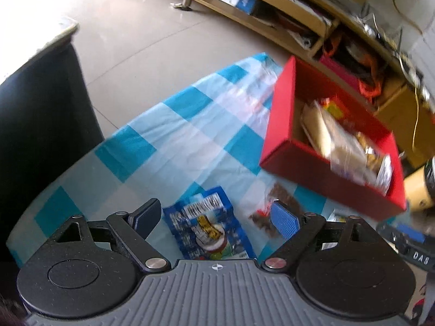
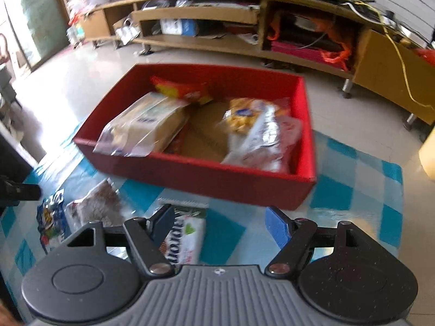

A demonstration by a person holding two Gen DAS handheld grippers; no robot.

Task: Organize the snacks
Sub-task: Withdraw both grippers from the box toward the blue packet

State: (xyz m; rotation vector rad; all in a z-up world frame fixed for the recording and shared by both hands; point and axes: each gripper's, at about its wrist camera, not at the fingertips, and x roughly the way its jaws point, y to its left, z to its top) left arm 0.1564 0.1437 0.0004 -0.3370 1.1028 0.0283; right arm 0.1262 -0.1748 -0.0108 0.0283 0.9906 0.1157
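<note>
Because several packets already fill the open red cardboard box (image 2: 174, 174), both the left gripper (image 1: 214, 218) and right gripper (image 2: 218, 224) gape wide and empty above the blue foil snack packet (image 1: 209, 231) and white printed snack packet (image 2: 187, 241) lying loose on the blue-checked cloth (image 1: 176, 135), apparently poised for pickup.

Barcode printed on blue snack packet (image 1: 209, 228), at its 12 o'clock end; digits too small to read; rest of packet print blurred.

White letters "DAS" on black case (image 1: 416, 255) at 3 o'clock edge of left wrist view.

White snack packet (image 2: 185, 241) carries large dark lettering running sideways, blurred; reads roughly "noron", uncertain.

Crosshair mark on grey body of each gripper, no text.

Packets in red box (image 2: 195, 182): printing smeared, unreadable.
</note>
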